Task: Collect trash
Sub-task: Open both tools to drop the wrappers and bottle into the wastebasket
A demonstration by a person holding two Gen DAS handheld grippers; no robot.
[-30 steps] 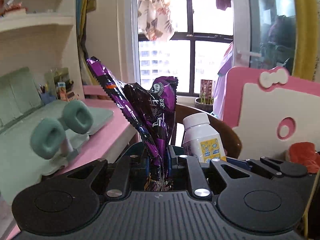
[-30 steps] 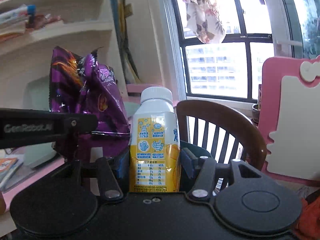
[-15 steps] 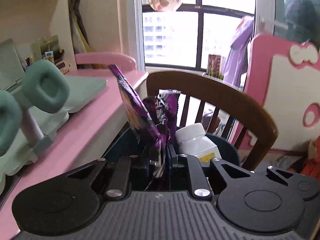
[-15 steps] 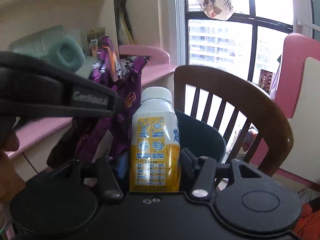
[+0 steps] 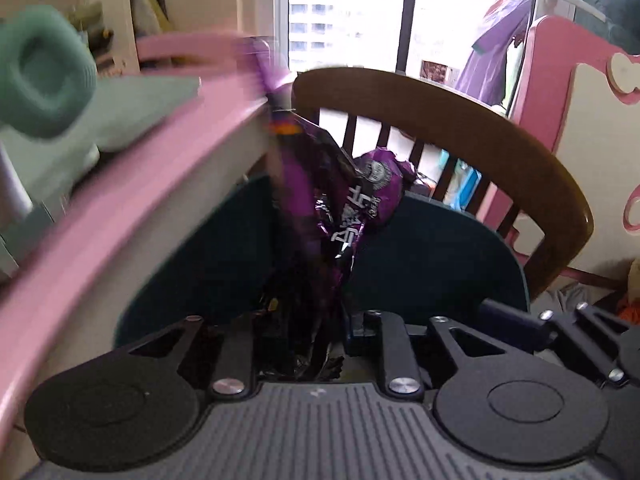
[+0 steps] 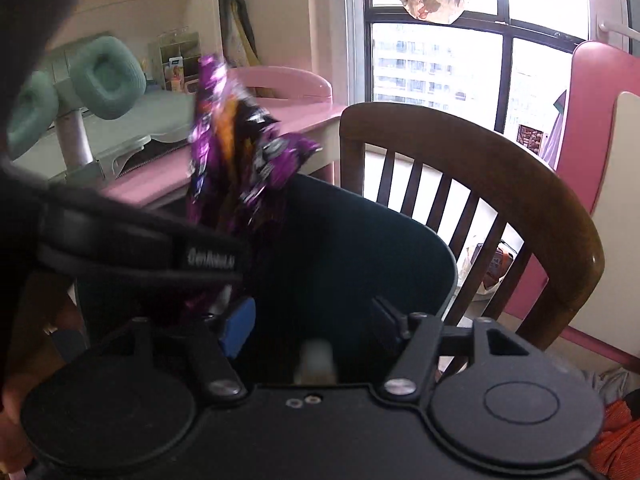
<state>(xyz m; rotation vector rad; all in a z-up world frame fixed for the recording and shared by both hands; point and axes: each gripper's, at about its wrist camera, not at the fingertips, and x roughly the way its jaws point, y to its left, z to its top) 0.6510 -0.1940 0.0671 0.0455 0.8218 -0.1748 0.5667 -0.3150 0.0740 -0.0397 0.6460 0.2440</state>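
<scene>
Wrappers (image 5: 332,216), purple and crinkled, stood pinched between the closed jaws of the left gripper (image 5: 316,340), right over the mouth of the dark bin (image 5: 460,256). The foil looked thin, light and limp, likely to flutter or cling to the pads on release, so a hold low on the bunched end, as here, seemed the sound one. In the right wrist view the same wrappers (image 6: 244,160) hung above the bin's (image 6: 360,240) near side. The right gripper (image 6: 312,324) was spread wide and held nothing; a pale bottle (image 6: 316,364), blurred, lay below it inside the bin. It looked like rigid plastic, light if empty, best taken around the body. Behind the bin stood a wooden chair (image 6: 500,160); left of the bin ran the pink table (image 5: 132,184).
</scene>
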